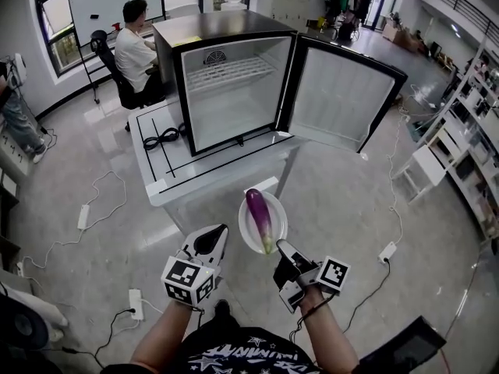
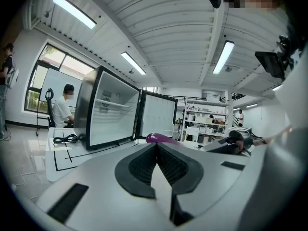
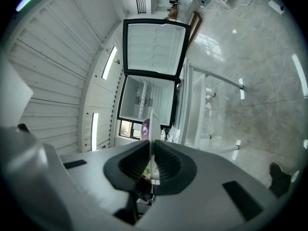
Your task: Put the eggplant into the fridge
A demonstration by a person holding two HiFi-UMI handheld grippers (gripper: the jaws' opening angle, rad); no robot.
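A round white plate (image 1: 242, 234) is gripped at its near rim by the right gripper (image 1: 282, 249). In the right gripper view the ribbed black pads are seen pressed onto the plate's thin edge. A long glossy purple eggplant (image 1: 260, 216) is carried on this plate, laid lengthways just ahead of the right gripper's tips, with its greenish end nearest them.

The left gripper (image 2: 156, 146) is held just to the left of the plate. Its jaws are brought together at the tips and nothing is caught between them. From its own view the eggplant is seen just beyond the tips, and the right gripper off to the right.

Well ahead of both grippers, a small black box-shaped fridge (image 1: 214, 29) with a white interior is set on a white table (image 1: 168, 184). Its door (image 1: 343, 96) is swung wide open to the right, and a wire shelf (image 1: 230, 72) is fitted in the upper part of the compartment. A coiled black cable (image 1: 161, 139) is laid on the table left of the fridge. Beyond it, a person in a white shirt (image 1: 134, 53) is seated.
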